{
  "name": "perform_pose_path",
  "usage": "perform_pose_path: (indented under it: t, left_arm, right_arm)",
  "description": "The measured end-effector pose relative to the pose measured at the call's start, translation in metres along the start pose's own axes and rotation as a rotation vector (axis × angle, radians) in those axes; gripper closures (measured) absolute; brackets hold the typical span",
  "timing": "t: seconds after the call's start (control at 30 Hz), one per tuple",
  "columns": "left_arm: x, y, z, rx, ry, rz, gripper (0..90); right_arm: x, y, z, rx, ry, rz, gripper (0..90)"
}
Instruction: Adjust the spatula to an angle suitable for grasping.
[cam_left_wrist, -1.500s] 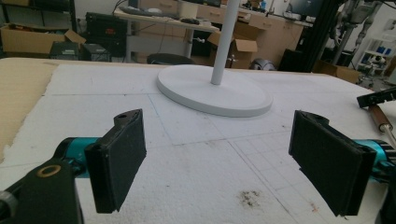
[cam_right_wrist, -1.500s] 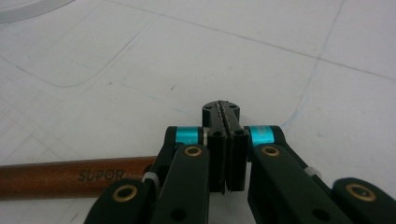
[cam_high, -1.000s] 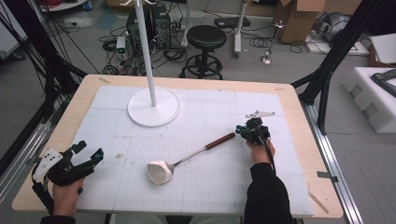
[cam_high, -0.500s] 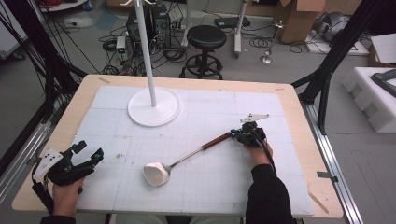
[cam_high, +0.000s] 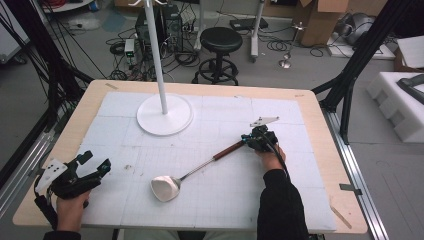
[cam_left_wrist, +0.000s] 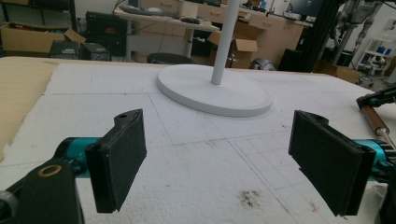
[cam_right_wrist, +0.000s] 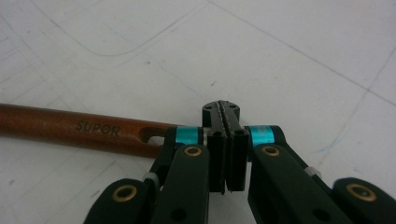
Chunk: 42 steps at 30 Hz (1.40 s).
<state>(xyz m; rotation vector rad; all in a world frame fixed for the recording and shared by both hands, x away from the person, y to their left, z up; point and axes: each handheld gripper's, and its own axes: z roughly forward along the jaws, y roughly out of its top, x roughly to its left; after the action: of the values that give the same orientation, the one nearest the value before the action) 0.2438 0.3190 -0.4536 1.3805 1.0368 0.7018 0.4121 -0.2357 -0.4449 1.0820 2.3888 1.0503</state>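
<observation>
A metal ladle with a brown wooden handle lies on the white mat, its bowl toward the front. My right gripper sits at the handle's far end. In the right gripper view its jaws are shut pad against pad with nothing between them, and the handle, marked SUPOR, runs off to the left with its holed end tucked against the left jaw. My left gripper rests at the table's front left corner, open, with bare mat between its pads.
A white stand with a round base and a tall pole rises at the back left of the mat; the same base lies ahead of the left gripper. A black stool and boxes stand beyond the table.
My right gripper has shifted slightly left, and the ladle has slid a little left and toward the front with it. The left gripper has stayed put.
</observation>
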Motion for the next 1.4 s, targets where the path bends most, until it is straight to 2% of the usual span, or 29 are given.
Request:
perform_pose_path:
  t: [0.13, 0.2, 0.37, 0.67, 0.77, 0.83, 0.87, 0.9, 1.03, 1.07, 1.13, 1.17, 1.2, 1.23, 1.27, 1.3, 1.33, 1.4]
  left_arm:
    - [0.000, 0.000, 0.000, 0.001, 0.000, -0.002, 19.3]
    - [0.000, 0.000, 0.000, 0.002, 0.000, -0.002, 19.3]
    - [0.000, 0.000, 0.000, 0.003, 0.000, -0.002, 19.3]
    - [0.000, 0.000, 0.000, 0.003, 0.001, -0.002, 19.3]
    - [0.001, 0.000, 0.000, 0.003, 0.000, -0.003, 19.3]
    - [0.000, 0.000, 0.000, 0.001, -0.001, -0.003, 19.3]
    - [0.000, 0.000, 0.000, 0.001, -0.002, -0.003, 19.3]
    - [0.000, 0.000, 0.000, 0.001, -0.003, -0.002, 19.3]
    - [0.000, 0.000, 0.000, 0.002, -0.002, -0.002, 19.3]
    - [0.000, 0.000, 0.000, 0.001, -0.002, -0.001, 19.3]
    - [0.000, 0.000, 0.000, 0.002, -0.002, 0.002, 19.4]
    - [0.000, 0.000, 0.000, 0.001, -0.001, 0.002, 19.5]
    - [0.000, 0.000, 0.000, 0.001, 0.000, 0.000, 19.5]
    - [0.000, 0.000, 0.000, 0.002, 0.000, 0.003, 19.5]
    - [0.000, 0.000, 0.000, 0.003, 0.001, 0.004, 19.5]
    - [0.000, 0.000, 0.000, 0.001, 0.000, 0.005, 19.5]
    - [0.000, 0.000, 0.000, 0.002, 0.002, 0.004, 19.5]
    - [0.000, 0.000, 0.000, 0.003, 0.002, 0.002, 19.5]
  right_arm:
    - [0.000, -0.001, -0.001, 0.002, 0.027, -0.001, 90.0]
    - [0.004, 0.000, 0.001, 0.002, 0.057, -0.015, 90.0]
    - [0.011, 0.002, 0.002, 0.008, 0.061, 0.009, 90.0]
    - [0.045, 0.007, 0.005, 0.032, 0.082, -0.002, 90.0]
    - [0.054, 0.010, 0.004, 0.008, 0.081, -0.007, 89.9]
    - [0.053, 0.011, -0.003, -0.033, 0.072, 0.019, 89.9]
    - [0.049, 0.007, -0.015, -0.085, 0.055, 0.042, 89.1]
    - [0.049, 0.007, -0.015, -0.085, 0.055, 0.042, 89.1]
    - [0.040, -0.013, -0.045, -0.170, 0.036, 0.099, 79.2]
    - [0.039, -0.021, -0.052, -0.189, 0.035, 0.115, 75.1]
    - [0.038, -0.035, -0.067, -0.230, 0.035, 0.150, 60.4]
    - [0.038, -0.043, -0.075, -0.260, 0.015, 0.164, 53.3]
    - [0.040, -0.057, -0.089, -0.283, -0.023, 0.166, 40.8]
    - [0.040, -0.057, -0.089, -0.283, -0.023, 0.166, 40.8]
    - [0.044, -0.070, -0.101, -0.321, -0.072, 0.145, 33.8]
    - [0.044, -0.070, -0.101, -0.321, -0.072, 0.145, 33.8]
    - [0.046, -0.078, -0.109, -0.346, -0.100, 0.136, 29.9]
    - [0.048, -0.090, -0.121, -0.374, -0.139, 0.150, 25.0]
